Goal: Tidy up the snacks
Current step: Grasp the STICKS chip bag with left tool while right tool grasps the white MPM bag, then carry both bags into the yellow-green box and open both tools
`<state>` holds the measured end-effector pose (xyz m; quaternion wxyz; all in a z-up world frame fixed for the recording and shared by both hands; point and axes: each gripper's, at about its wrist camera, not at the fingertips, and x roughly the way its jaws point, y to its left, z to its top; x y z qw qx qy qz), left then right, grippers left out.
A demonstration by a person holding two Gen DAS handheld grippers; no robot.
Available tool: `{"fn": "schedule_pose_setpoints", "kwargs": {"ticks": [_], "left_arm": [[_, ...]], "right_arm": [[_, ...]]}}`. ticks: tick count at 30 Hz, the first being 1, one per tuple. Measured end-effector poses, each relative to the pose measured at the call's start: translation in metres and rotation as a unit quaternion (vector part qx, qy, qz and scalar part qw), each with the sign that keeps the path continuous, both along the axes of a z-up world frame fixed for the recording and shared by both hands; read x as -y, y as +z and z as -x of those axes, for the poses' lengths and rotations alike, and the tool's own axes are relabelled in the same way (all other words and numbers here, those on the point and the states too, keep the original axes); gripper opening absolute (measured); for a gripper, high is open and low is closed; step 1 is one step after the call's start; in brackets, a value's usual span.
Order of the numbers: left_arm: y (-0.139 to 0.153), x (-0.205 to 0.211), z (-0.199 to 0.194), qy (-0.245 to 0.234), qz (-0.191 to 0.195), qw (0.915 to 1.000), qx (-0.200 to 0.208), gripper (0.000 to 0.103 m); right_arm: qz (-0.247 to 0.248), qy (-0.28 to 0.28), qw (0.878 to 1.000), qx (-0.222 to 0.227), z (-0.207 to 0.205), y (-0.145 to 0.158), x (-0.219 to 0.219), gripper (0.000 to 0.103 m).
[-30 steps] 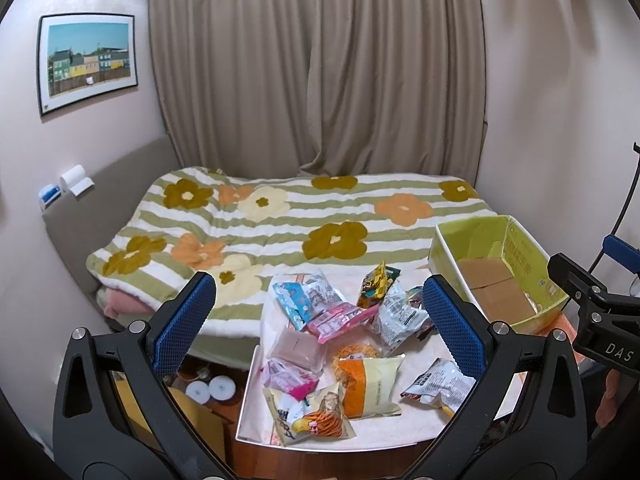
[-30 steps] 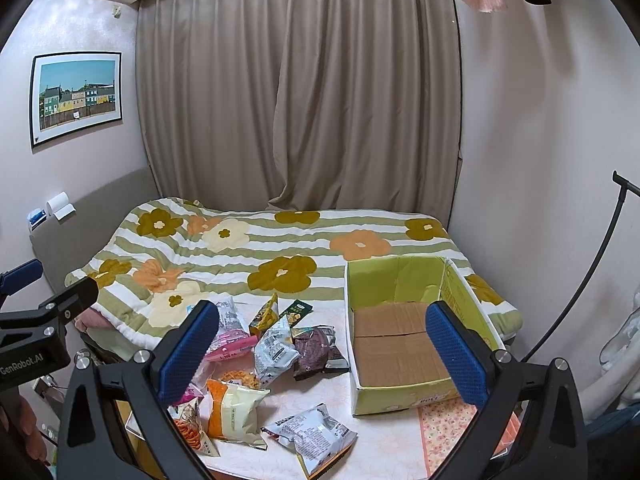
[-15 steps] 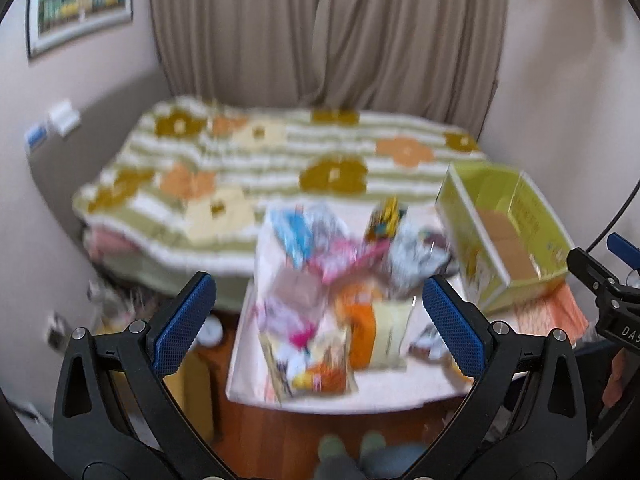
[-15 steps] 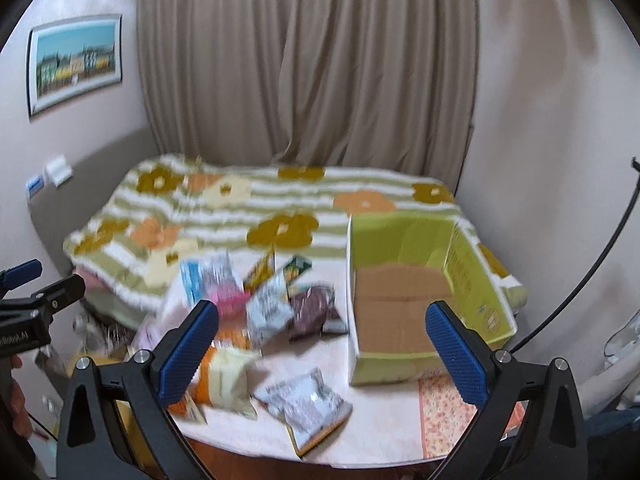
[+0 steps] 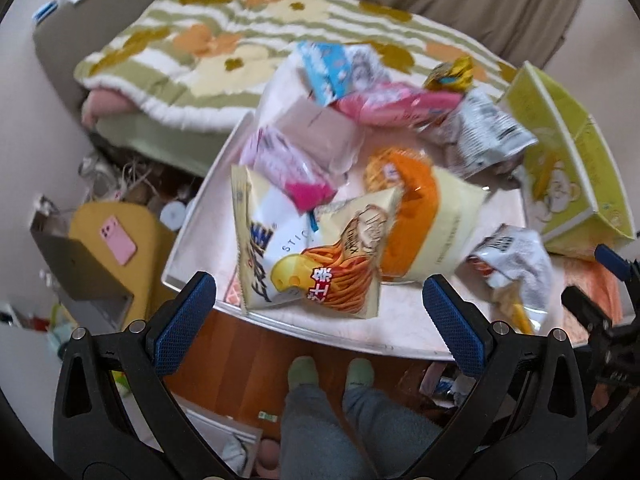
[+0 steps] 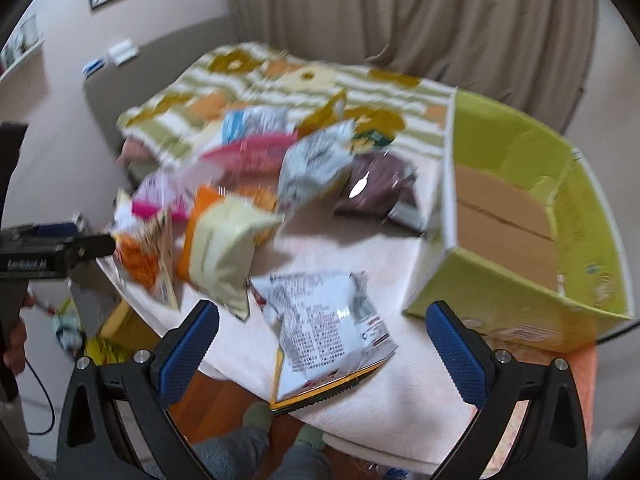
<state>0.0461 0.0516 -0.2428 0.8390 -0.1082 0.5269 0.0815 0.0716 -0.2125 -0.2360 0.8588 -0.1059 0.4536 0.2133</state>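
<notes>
snacks [image 5: 320,208] heaped on table [image 6: 392,392]; left tool [image 5: 320,308], right tool [image 6: 322,336] both spread wide, empty, touching nothing.

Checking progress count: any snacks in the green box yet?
No. In the right wrist view the green box shows only its bare cardboard floor; the snack bags all lie on the table.

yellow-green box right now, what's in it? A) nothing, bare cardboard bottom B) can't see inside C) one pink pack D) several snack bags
A: in the right wrist view the yellow-green cardboard box shows only its brown bottom flaps, and the snack bags all lie outside it on the table.
</notes>
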Motion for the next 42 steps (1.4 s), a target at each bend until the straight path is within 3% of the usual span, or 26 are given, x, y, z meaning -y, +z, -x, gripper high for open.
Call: {"fn": "schedule_pose_setpoints", "kwargs": {"ticks": [8, 19, 22, 26, 32, 35, 42], "left_arm": [[-0.035, 0.004, -0.019, 0.013, -0.021, 0.9996, -0.015, 0.103], [-0.045, 0.000, -0.041, -0.006, -0.041, 0.9992, -0.004, 0.103], [-0.054, -0.002, -0.042, -0.011, -0.028, 0.9993, -0.023, 0.102], [-0.065, -0.001, -0.042, -0.015, -0.053, 0.9980, -0.032, 0.094], [-0.059, -0.009, -0.035, -0.011, -0.038, 0.9991, -0.017, 0.082], [-0.054, -0.008, -0.028, -0.010, -0.034, 0.9993, -0.016, 0.080], [-0.039, 0.000, -0.011, -0.012, -0.038, 0.9992, -0.007, 0.080]], "right_arm": [[0.009, 0.054, 0.998, -0.018, -0.019, -0.035, -0.005, 0.103], [0.014, 0.089, 0.995, -0.054, -0.036, -0.066, -0.012, 0.103], [0.014, 0.087, 0.994, -0.061, -0.038, -0.071, -0.012, 0.103], [0.012, 0.081, 0.994, -0.070, -0.042, -0.076, -0.010, 0.103], [0.008, 0.069, 0.994, -0.084, -0.045, -0.083, -0.007, 0.103], [0.005, 0.061, 0.994, -0.090, -0.045, -0.085, -0.004, 0.103], [0.010, 0.064, 0.994, -0.086, -0.036, -0.084, -0.003, 0.085]]}}
